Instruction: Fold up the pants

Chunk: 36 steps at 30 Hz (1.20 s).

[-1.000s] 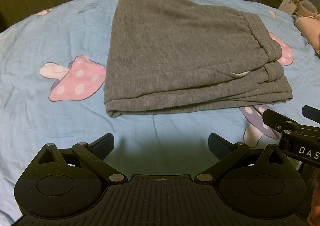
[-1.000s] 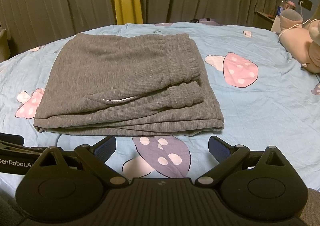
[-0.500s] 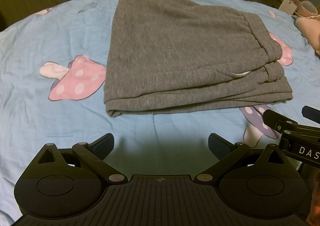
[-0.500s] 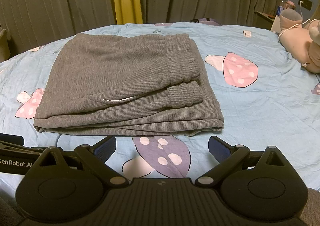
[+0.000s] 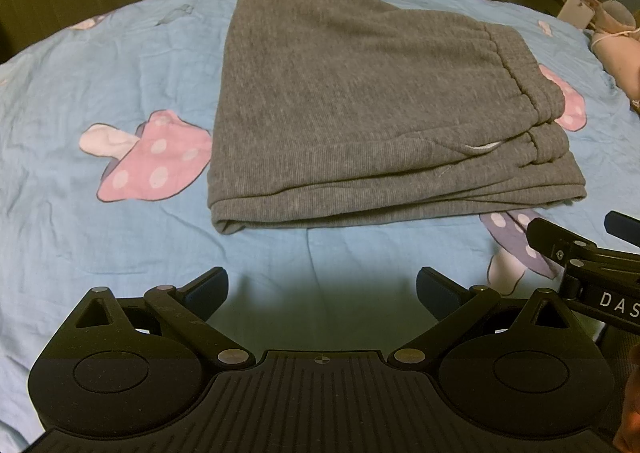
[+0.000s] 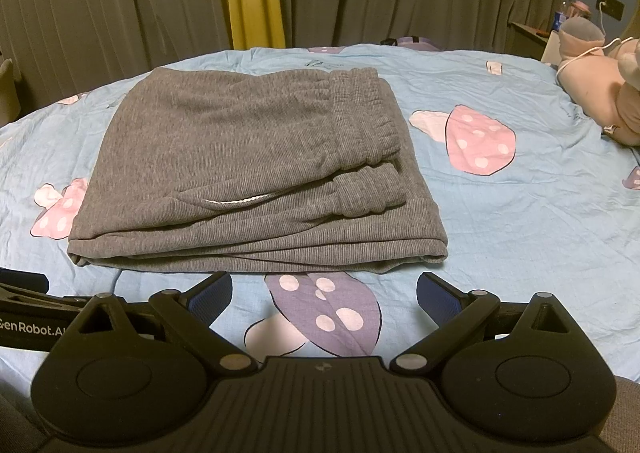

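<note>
Dim, warm, yellowish room light falls from above, a soft shadow pools on the sheet (image 5: 320, 293) by the near gripper, and fisheye distortion bows and darkens the edges, though the centre stays sharp.

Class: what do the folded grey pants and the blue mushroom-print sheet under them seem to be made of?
Folded grey pants: likely soft knit fleece or jersey, matte; fine ribbed lines, gathered elastic waistband. Light-blue mushroom-print bedsheet: probably thin woven cotton, matte; fine creases and printed pattern.

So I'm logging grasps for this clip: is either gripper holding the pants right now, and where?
Nothing is held. The left gripper and right gripper are both open, short of the folded gray pants on the bed.
</note>
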Each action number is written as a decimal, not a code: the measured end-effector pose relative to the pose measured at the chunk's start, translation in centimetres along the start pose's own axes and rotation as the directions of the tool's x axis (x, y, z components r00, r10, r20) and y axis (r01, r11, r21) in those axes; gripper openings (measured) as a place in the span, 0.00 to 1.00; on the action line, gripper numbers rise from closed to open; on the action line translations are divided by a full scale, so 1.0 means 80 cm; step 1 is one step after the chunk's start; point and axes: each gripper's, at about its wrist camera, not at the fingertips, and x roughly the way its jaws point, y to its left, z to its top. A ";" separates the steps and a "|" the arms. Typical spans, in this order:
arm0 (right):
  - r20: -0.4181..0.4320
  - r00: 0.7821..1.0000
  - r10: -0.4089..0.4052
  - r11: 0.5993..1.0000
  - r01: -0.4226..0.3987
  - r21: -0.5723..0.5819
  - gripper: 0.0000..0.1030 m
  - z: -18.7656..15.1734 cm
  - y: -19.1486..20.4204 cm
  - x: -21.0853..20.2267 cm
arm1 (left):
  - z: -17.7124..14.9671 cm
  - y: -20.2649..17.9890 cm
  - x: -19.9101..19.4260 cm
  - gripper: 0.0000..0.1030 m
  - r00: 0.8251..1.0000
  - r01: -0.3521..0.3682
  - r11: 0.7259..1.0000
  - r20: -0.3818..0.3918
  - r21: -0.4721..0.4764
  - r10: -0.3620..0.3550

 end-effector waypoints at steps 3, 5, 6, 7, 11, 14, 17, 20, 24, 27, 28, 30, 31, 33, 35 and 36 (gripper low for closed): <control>0.000 1.000 0.001 1.000 -0.001 0.000 0.96 0.000 0.000 0.000 | 0.000 0.000 0.000 1.00 1.000 0.000 1.000 0.000 -0.001 0.000; 0.000 1.000 -0.001 1.000 0.001 0.000 0.96 0.000 0.000 0.000 | 0.000 0.000 0.000 1.00 1.000 -0.001 1.000 0.000 0.000 0.001; 0.000 1.000 0.000 1.000 0.000 0.000 0.96 0.000 0.000 0.000 | 0.000 0.001 0.000 1.00 1.000 -0.001 1.000 0.000 -0.001 0.001; 0.000 1.000 0.000 1.000 0.000 0.000 0.96 0.000 0.000 0.000 | 0.000 0.001 0.001 1.00 1.000 -0.002 1.000 -0.001 -0.001 0.002; -0.001 1.000 0.000 1.000 0.000 0.001 0.96 0.000 0.000 0.000 | 0.000 0.001 0.002 1.00 1.000 -0.004 1.000 -0.002 -0.001 0.004; -0.001 1.000 0.000 1.000 0.000 0.005 0.96 0.000 0.000 0.000 | 0.000 0.001 0.002 1.00 1.000 -0.004 1.000 -0.002 -0.002 0.004; -0.002 1.000 0.001 1.000 0.000 0.006 0.96 0.000 0.000 0.000 | 0.000 0.001 0.002 1.00 1.000 -0.002 1.000 -0.004 -0.004 0.002; -0.002 1.000 0.000 1.000 0.000 0.006 0.96 0.000 -0.001 0.000 | 0.000 0.002 0.003 1.00 1.000 -0.001 1.000 -0.006 -0.006 0.001; -0.001 1.000 0.001 1.000 -0.001 0.005 0.96 0.000 -0.001 0.001 | 0.001 0.003 0.003 1.00 1.000 -0.002 1.000 -0.006 -0.006 0.002; -0.001 1.000 0.001 1.000 -0.001 0.005 0.96 0.000 -0.001 0.001 | 0.000 0.003 0.003 1.00 1.000 -0.001 1.000 -0.007 -0.005 0.001; -0.001 1.000 0.002 1.000 -0.002 0.005 0.96 0.000 -0.001 0.001 | 0.000 0.003 0.003 1.00 1.000 -0.002 1.000 -0.007 -0.005 0.002; -0.003 1.000 0.001 1.000 -0.001 0.006 0.96 0.000 -0.001 0.001 | 0.000 0.003 0.003 1.00 1.000 -0.002 1.000 -0.007 -0.005 0.001; -0.003 1.000 0.001 1.000 -0.001 0.006 0.96 0.000 -0.001 0.001 | 0.000 0.003 0.003 1.00 1.000 -0.001 1.000 -0.006 -0.005 0.001; -0.003 1.000 0.000 1.000 0.000 0.007 0.96 0.000 -0.001 0.001 | 0.000 0.003 0.003 1.00 1.000 0.000 1.000 -0.007 -0.005 0.000; -0.003 1.000 0.001 1.000 -0.001 0.007 0.96 0.000 -0.001 0.001 | 0.001 0.004 0.003 1.00 1.000 -0.001 1.000 -0.006 -0.005 0.001; -0.003 1.000 0.001 1.000 -0.001 0.007 0.96 0.000 -0.001 0.001 | 0.001 0.004 0.003 1.00 1.000 -0.002 1.000 -0.006 -0.006 0.002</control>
